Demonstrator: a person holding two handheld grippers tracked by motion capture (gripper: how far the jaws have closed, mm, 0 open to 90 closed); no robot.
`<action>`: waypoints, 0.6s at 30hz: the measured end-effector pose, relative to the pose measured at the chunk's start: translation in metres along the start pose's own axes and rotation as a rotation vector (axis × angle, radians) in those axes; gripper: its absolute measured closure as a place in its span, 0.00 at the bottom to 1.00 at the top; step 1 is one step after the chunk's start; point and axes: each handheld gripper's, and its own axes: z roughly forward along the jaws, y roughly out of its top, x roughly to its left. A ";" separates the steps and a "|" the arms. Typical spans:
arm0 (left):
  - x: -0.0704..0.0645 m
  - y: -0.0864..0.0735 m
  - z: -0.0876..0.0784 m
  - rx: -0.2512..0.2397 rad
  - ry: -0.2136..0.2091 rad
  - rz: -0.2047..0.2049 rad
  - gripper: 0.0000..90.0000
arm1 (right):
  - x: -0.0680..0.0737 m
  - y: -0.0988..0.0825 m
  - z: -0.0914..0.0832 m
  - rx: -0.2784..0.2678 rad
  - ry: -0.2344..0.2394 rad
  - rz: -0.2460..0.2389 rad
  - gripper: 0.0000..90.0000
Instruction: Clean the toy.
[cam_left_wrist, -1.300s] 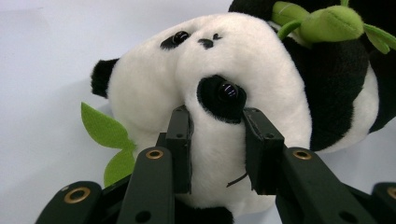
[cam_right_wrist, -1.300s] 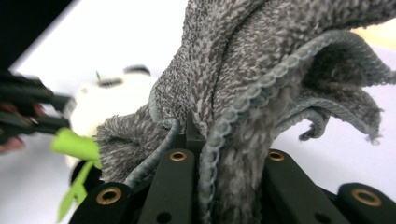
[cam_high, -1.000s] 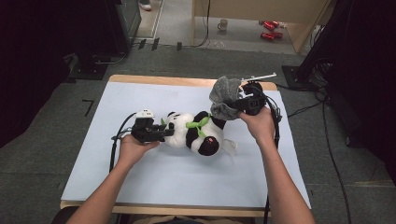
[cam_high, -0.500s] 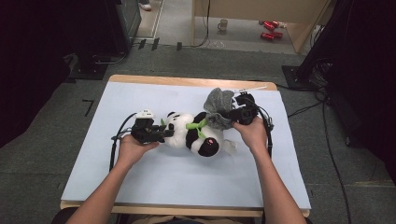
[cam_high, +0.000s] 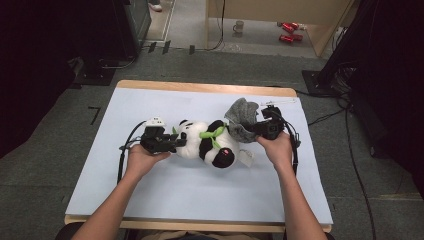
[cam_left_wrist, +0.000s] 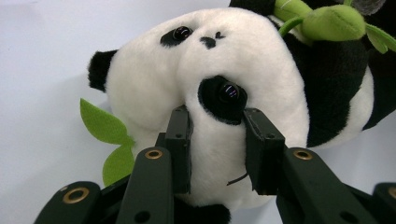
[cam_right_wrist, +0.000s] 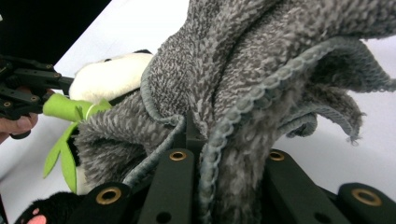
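Observation:
A black-and-white plush panda (cam_high: 205, 142) (cam_left_wrist: 233, 70) with green felt leaves (cam_left_wrist: 109, 140) lies on its side in the middle of the white table top (cam_high: 165, 200). My left gripper (cam_high: 176, 142) (cam_left_wrist: 217, 144) is shut on the panda's head, its pads pressing in beside one eye. My right gripper (cam_high: 252, 131) (cam_right_wrist: 219, 140) is shut on a bunched grey towel (cam_high: 242, 119) (cam_right_wrist: 261, 70), which hangs over the panda's lower body. The towel hides the right pads.
The table's wooden far edge (cam_high: 205, 87) borders a grey floor. A mug (cam_high: 239, 26) and red items (cam_high: 289, 31) sit on the floor far behind. Cables (cam_high: 330, 117) trail off the table's right side.
My right gripper has come down and leftward with the grey towel, which now rests against the panda. The left gripper and the panda's head stayed where they were.

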 end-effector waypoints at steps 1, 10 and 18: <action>0.000 0.000 0.000 0.001 -0.001 0.000 0.74 | -0.001 -0.001 -0.001 -0.002 -0.001 -0.002 0.91; 0.001 0.000 0.000 0.002 0.003 -0.003 0.74 | -0.022 -0.015 -0.014 0.028 -0.067 0.040 0.91; -0.002 -0.001 -0.001 0.001 0.015 0.000 0.74 | -0.034 -0.012 -0.041 -0.026 -0.088 0.082 0.91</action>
